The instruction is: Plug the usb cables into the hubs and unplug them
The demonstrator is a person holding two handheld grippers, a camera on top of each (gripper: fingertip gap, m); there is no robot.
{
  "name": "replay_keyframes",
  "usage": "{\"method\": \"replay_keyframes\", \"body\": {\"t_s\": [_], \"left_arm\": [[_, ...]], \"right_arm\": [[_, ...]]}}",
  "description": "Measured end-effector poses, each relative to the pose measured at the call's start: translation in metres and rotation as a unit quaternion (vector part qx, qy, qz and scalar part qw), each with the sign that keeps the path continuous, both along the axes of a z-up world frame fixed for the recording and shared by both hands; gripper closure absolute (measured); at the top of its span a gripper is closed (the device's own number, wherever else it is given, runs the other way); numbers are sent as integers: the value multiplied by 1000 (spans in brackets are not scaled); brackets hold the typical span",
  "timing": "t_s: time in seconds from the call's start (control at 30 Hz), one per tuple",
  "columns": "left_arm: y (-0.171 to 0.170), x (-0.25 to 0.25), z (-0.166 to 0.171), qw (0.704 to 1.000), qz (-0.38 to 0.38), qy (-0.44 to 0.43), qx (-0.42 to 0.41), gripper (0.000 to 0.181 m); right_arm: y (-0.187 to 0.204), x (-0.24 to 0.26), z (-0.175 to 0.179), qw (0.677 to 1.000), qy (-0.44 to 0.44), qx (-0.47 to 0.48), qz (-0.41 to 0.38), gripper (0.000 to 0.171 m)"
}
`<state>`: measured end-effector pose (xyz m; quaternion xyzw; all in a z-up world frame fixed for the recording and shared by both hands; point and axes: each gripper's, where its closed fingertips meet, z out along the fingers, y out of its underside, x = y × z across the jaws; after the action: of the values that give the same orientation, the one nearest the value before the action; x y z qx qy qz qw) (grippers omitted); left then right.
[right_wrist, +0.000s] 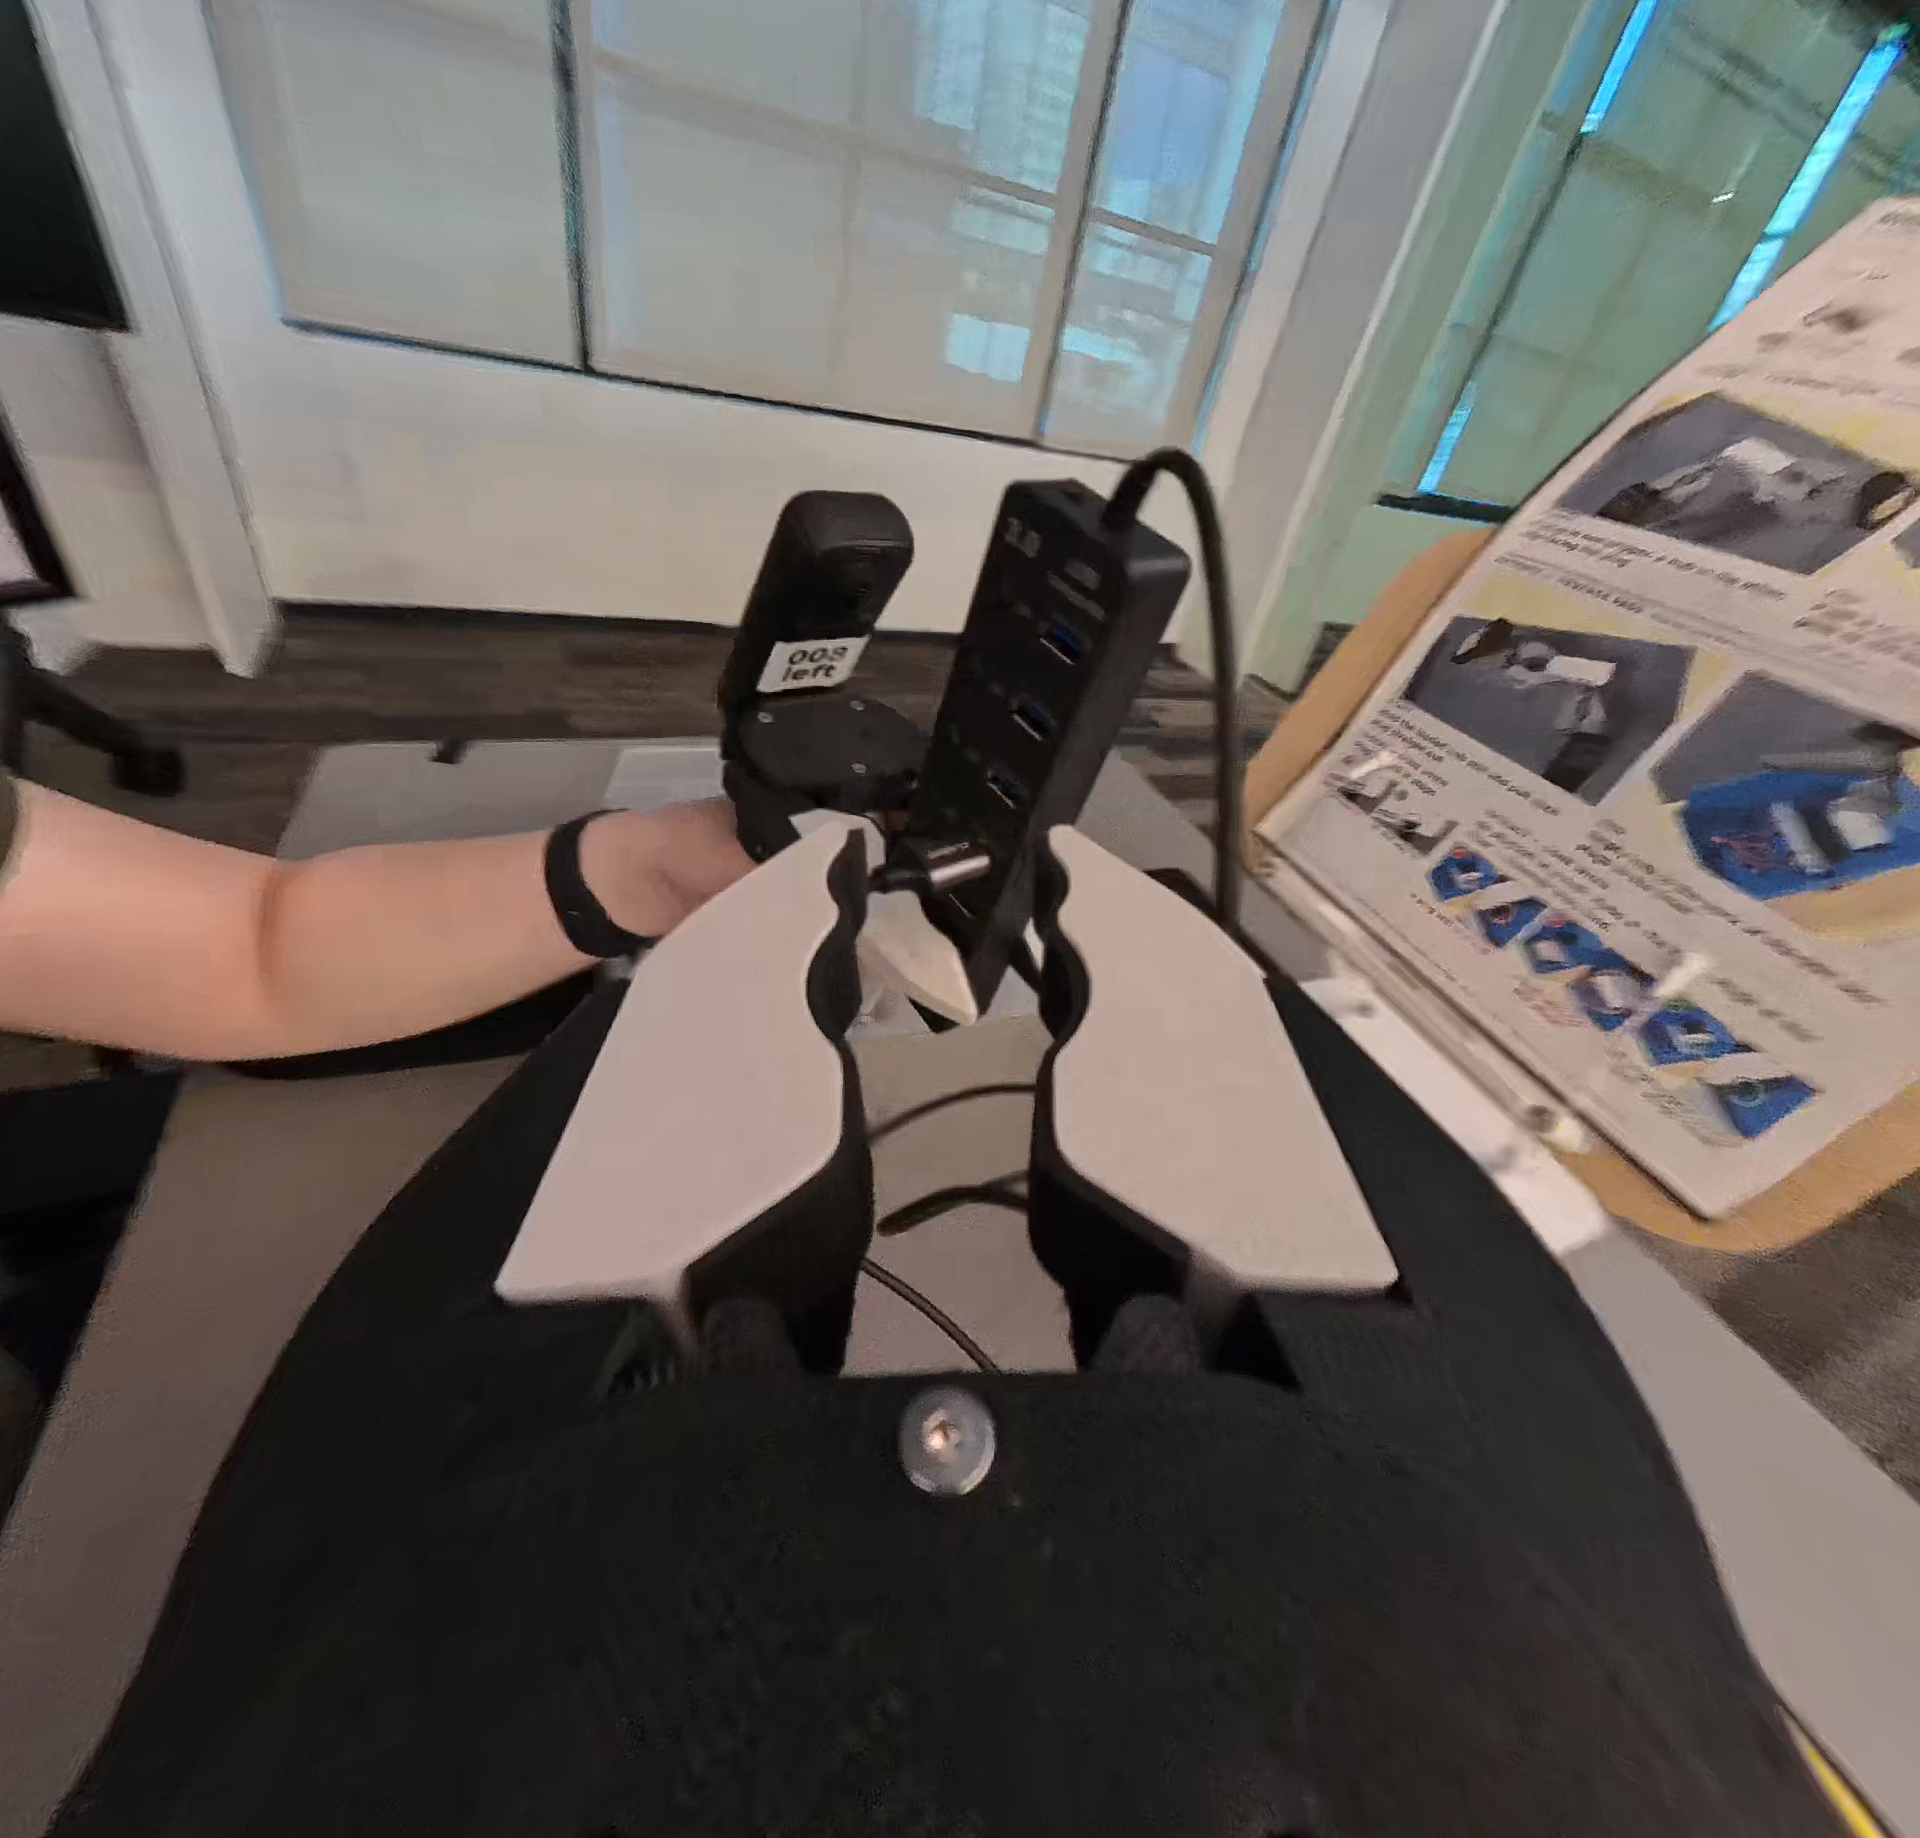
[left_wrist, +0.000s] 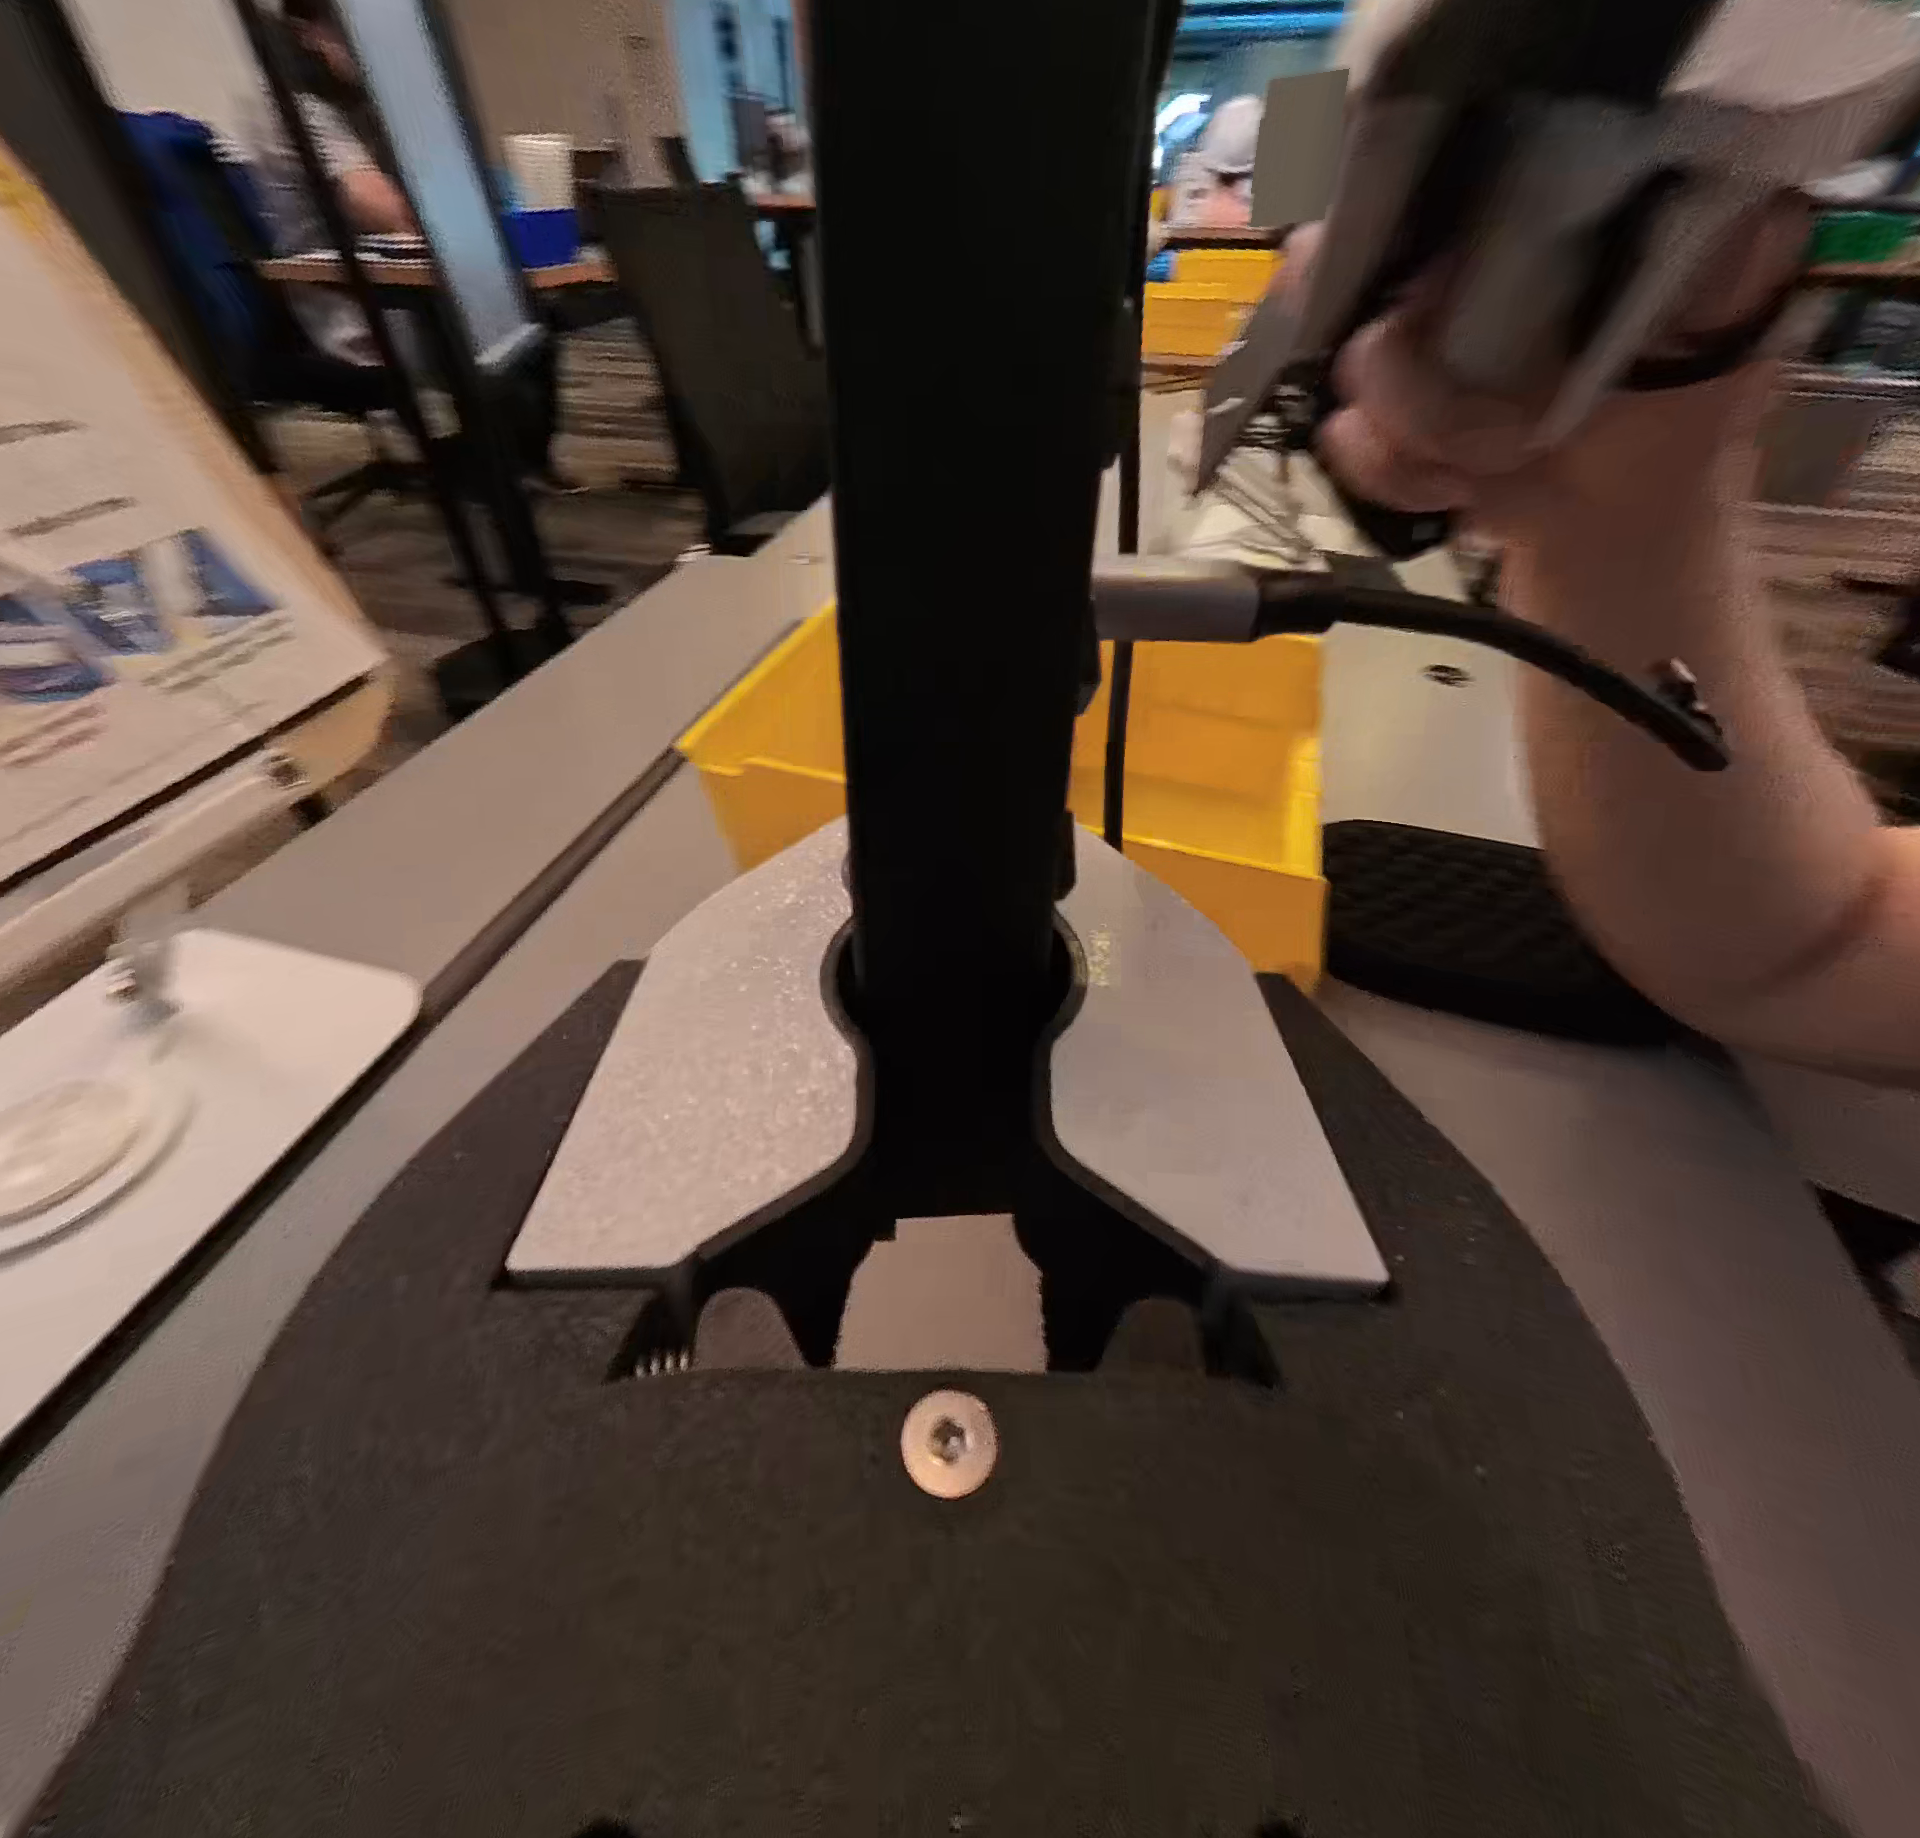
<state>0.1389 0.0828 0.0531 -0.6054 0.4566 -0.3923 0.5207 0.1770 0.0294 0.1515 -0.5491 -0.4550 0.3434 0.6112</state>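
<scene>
The left gripper [left_wrist: 956, 915] is clamped on the black hub [left_wrist: 977, 386], which stands nearly upright between its fingers, long axis vertical and leaning slightly; in the right wrist view the hub [right_wrist: 1049, 708] shows its row of ports, blue ones among them, facing the camera, with a black cord [right_wrist: 1216, 645] leaving its top end. A silver plug [left_wrist: 1174, 599] sits in the hub's side, pointing horizontally, its black cable [left_wrist: 1507, 656] curving away to the right. The right gripper [right_wrist: 951, 895] hangs open just before the plug [right_wrist: 956, 866], fingers apart. A yellow bin [left_wrist: 1216, 749] lies behind on the table [left_wrist: 468, 822].
</scene>
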Motion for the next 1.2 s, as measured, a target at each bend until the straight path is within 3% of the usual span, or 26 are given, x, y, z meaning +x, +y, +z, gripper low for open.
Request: {"method": "replay_keyframes", "body": {"t_s": [0.13, 0.3, 0.57, 0.8, 1.0, 1.17, 1.2], "left_arm": [[-21, 18, -1, 999, -47, -7, -21, 156], [-30, 31, -8, 998, -65, 3, -20, 155], [-50, 42, -18, 992, -125, 23, -24, 155], [-41, 32, -12, 993, -114, 12, -40, 153], [-29, 16, -23, 993, -69, 80, -47, 146], [-37, -4, -37, 980, -94, 135, -109, 141], [-41, -4, -41, 977, -104, 149, -111, 147]], "right_arm": [[-1, -7, -5, 991, 55, -73, 100, 140], [32, -9, -17, 999, 25, -34, -14, 134], [14, -28, -35, 992, 9, -87, 90, 141], [17, -29, -40, 991, -7, -110, 74, 142], [27, -27, -50, 993, -44, -105, 37, 142], [29, -10, -38, 994, -21, -106, 32, 143], [29, -5, -34, 994, -15, -103, 29, 143]]}}
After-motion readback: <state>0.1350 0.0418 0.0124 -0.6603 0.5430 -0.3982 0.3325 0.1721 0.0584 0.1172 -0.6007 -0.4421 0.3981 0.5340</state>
